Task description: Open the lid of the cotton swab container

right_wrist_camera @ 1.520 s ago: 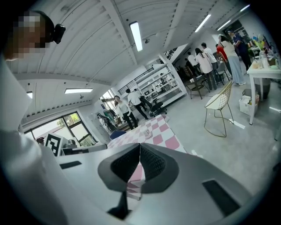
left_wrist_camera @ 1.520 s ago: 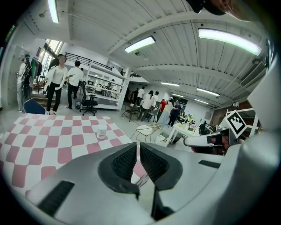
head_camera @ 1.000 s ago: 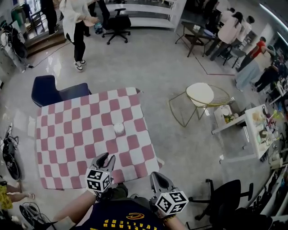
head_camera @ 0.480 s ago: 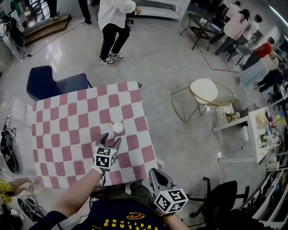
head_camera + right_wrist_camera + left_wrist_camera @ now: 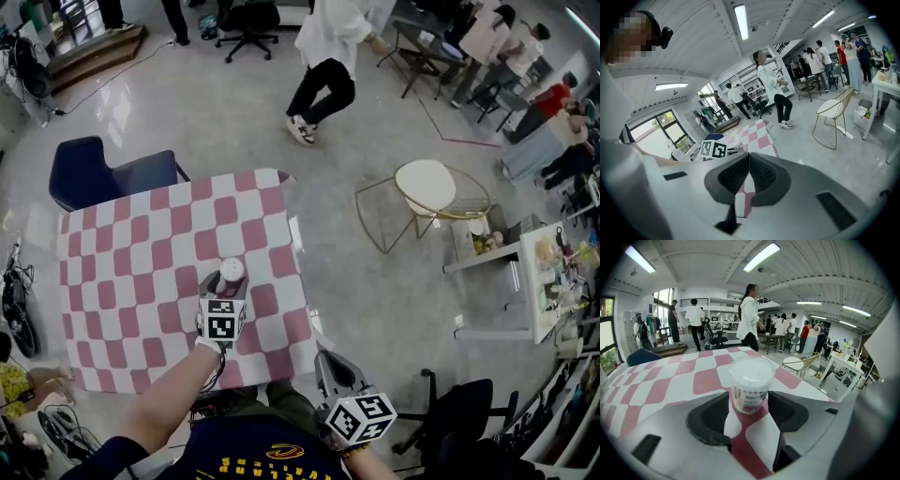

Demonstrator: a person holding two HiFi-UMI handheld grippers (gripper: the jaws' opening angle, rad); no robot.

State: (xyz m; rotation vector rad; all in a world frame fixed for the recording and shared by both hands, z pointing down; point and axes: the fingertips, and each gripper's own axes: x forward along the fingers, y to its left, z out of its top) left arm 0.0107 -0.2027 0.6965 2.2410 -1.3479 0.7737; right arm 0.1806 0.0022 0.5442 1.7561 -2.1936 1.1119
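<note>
Your left hand-held gripper (image 5: 226, 287) is released: its jaws have just been opening and stand wide. The clear round plastic cotton swab container with a white lid (image 5: 751, 383) stands upright in the gap at their tips, unclamped and lid on, on the pink-and-white chequered worktop (image 5: 112, 244). Your right hand-held gripper (image 5: 749, 164) is clenched on nothing, held off the worktop's near edge.
</note>
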